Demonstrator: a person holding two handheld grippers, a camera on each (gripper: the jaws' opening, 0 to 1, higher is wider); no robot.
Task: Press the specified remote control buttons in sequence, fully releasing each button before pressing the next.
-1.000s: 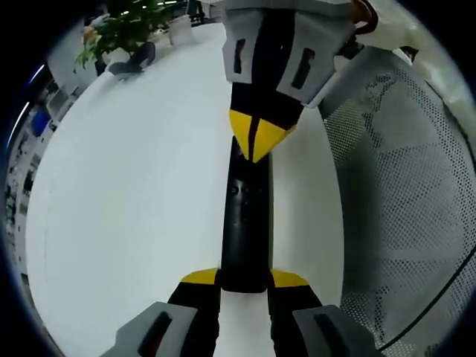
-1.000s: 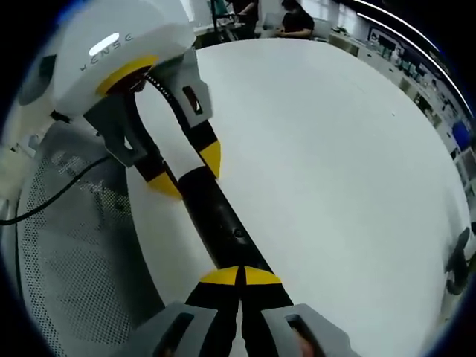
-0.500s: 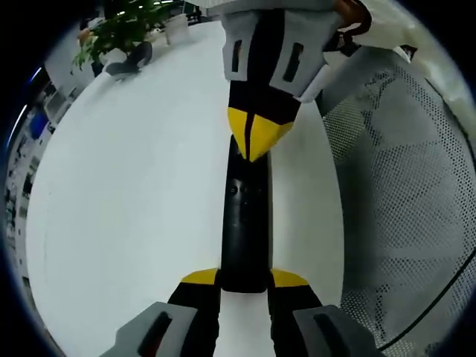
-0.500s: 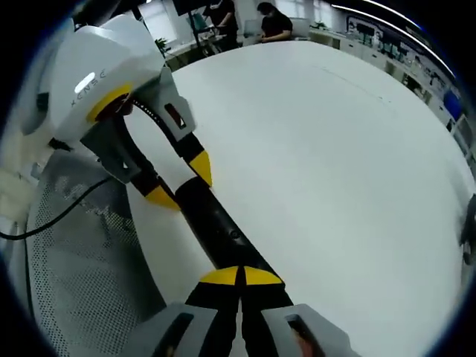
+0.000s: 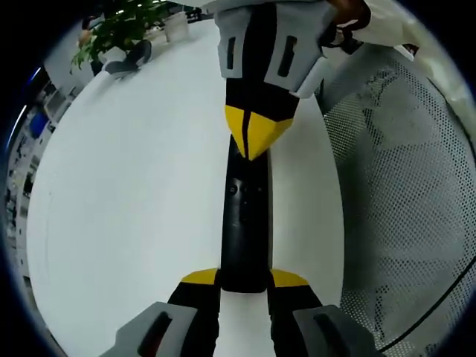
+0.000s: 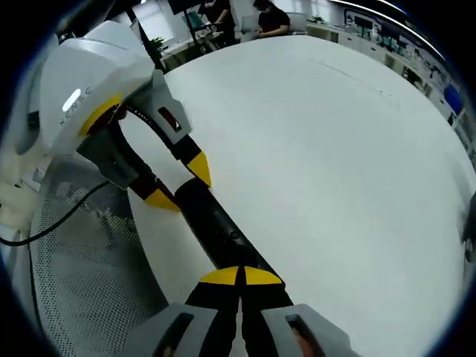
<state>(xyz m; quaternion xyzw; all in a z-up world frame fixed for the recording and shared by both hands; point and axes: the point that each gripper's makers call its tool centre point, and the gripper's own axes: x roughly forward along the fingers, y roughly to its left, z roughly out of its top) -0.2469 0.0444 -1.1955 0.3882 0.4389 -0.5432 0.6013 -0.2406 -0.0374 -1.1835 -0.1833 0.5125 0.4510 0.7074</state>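
Your left gripper (image 5: 244,280) is clenched on the near end of the remote control (image 5: 244,223), one yellow-tipped jaw on each side of the black bar. The remote lies flat on the white desk (image 5: 134,208), close to the desk's edge, running lengthwise away from your left gripper. Small buttons show on its upper face about halfway along; which ones they are is too small to read.

Your right gripper (image 5: 253,137) comes in from the opposite end in the left gripper view, its two yellow tips pressed together into one point, resting on the far part of the remote's top face. In the right gripper view the same gripper (image 6: 239,277) shows its jaws closed tight against each other, tips on the remote (image 6: 216,227), with nothing held between them. Whether a button is actually depressed under the tips, you cannot tell.

From the right gripper view your left gripper (image 6: 177,184) straddles the remote's far end.

Beside the desk's edge stands a perforated mesh panel (image 5: 401,193). A potted plant (image 5: 119,33) sits at the desk's far edge. People sit beyond the desk (image 6: 271,18).
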